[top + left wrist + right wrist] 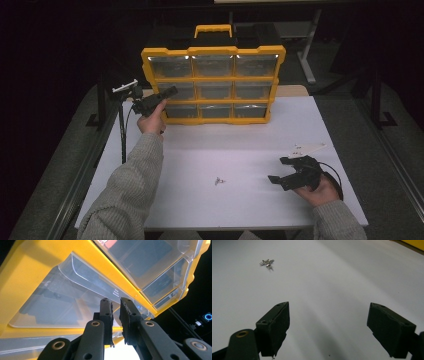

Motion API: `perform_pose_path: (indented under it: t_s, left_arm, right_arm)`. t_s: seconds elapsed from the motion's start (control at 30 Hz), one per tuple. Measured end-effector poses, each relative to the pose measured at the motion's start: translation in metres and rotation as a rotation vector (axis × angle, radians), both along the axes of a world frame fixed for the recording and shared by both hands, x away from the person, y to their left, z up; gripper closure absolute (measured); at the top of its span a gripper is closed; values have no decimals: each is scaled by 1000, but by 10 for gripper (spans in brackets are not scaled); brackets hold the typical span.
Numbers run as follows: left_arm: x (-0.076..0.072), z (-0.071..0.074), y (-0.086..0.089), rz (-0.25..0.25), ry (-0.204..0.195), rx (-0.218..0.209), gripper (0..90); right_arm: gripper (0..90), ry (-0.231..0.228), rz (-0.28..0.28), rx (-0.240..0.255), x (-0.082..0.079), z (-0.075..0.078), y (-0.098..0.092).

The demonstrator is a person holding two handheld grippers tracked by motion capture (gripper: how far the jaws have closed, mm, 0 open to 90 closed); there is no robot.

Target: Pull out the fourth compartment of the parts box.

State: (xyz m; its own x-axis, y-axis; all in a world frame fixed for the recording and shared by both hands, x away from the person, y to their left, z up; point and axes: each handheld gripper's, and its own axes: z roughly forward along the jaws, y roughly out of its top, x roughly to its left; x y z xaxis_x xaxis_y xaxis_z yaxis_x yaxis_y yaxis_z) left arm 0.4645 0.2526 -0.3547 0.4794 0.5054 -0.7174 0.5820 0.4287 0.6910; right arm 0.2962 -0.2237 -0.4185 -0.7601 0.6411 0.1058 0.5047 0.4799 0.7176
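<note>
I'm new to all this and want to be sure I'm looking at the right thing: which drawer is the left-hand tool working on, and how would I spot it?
Find the yellow organizer standing upright at the table's far edge, a three-by-three grid of clear drawers. Look at its left column, where the left gripper meets the middle drawer. Unlike its neighbours, it has black jaws closed at its front.

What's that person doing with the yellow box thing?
A person holds a pair of tongs in each hand at a white table. The left tongs are closed up against a clear plastic drawer of the upright yellow organizer case; whether they pinch its lip is hard to tell. The right tongs rest open over the table, near a few small metal screws lying loose.
</note>
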Motion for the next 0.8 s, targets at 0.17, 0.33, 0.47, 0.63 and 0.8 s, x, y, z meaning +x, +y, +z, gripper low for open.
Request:
perform_pose_path:
  t_s: [0.17, 0.33, 0.47, 0.63, 0.8]
  left_arm:
    - [-2, 0, 1, -8, -6, 4, 801]
    - [-4, 0, 1, -17, -8, 6, 802]
    - [-6, 0, 2, -23, -10, 10, 802]
    - [-8, 0, 3, -30, -10, 11, 802]
    - [-12, 1, 4, -39, -16, 16, 804]
  right_arm:
    - [173, 5, -3, 1, 0, 0, 0]
    - [173, 2, -1, -1, 0, -1, 0]
    - [172, 3, -4, 1, 0, -1, 0]
    - [172, 8, -8, -1, 0, -2, -1]
    - [172, 10, -8, -2, 0, -2, -1]
